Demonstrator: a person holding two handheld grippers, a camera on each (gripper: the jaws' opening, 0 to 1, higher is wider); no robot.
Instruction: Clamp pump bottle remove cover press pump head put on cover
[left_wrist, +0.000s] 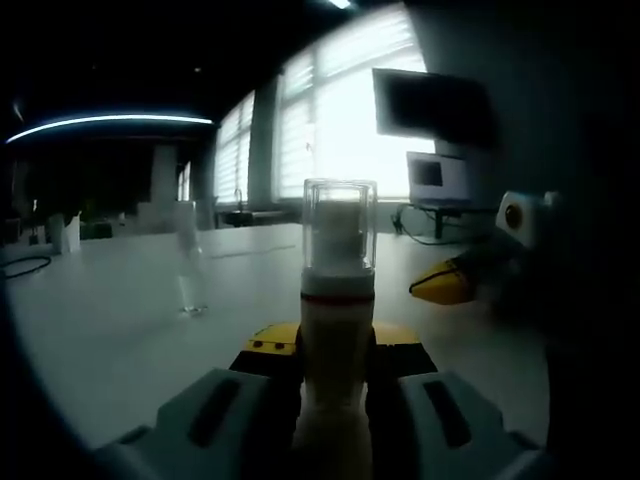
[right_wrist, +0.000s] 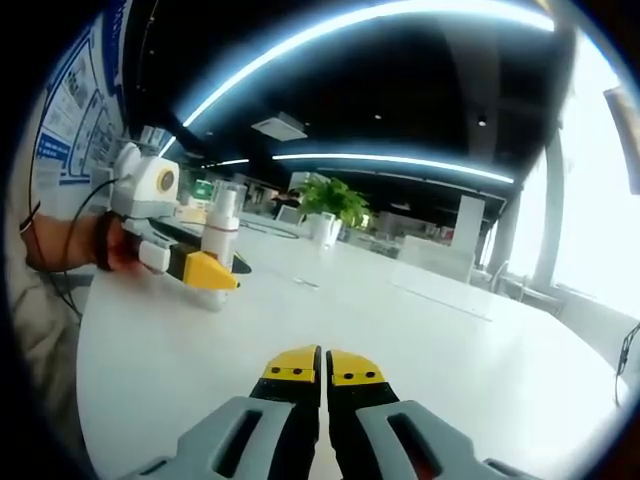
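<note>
In the left gripper view, your left gripper (left_wrist: 335, 375) was clamped on the pump bottle (left_wrist: 335, 360), its yellow-tipped jaws pressed against the pale body from both sides. The bottle stood upright between them, with a dark red band just under its clear cover (left_wrist: 340, 232), and the cover sat on top over the pump head. Past the bottle lay the white table (left_wrist: 120, 320). On it, left of the bottle and farther off, stood a clear, slender thing (left_wrist: 188, 262) — too blurred for me to name. To the right, your right gripper (left_wrist: 445, 282) came into that view with its yellow tip pointing toward the bottle, well apart from it. Farther back a monitor (left_wrist: 430, 105) hung before bright windows.

In the right gripper view, your right gripper (right_wrist: 324, 368) had its jaws together, tips touching, holding nothing, low over the table (right_wrist: 420, 340). Far left, your hand (right_wrist: 70, 240) held the left gripper (right_wrist: 205, 270) around the bottle (right_wrist: 220, 235) — cover on. A green plant (right_wrist: 335, 200) stood at the table's far side.
</note>
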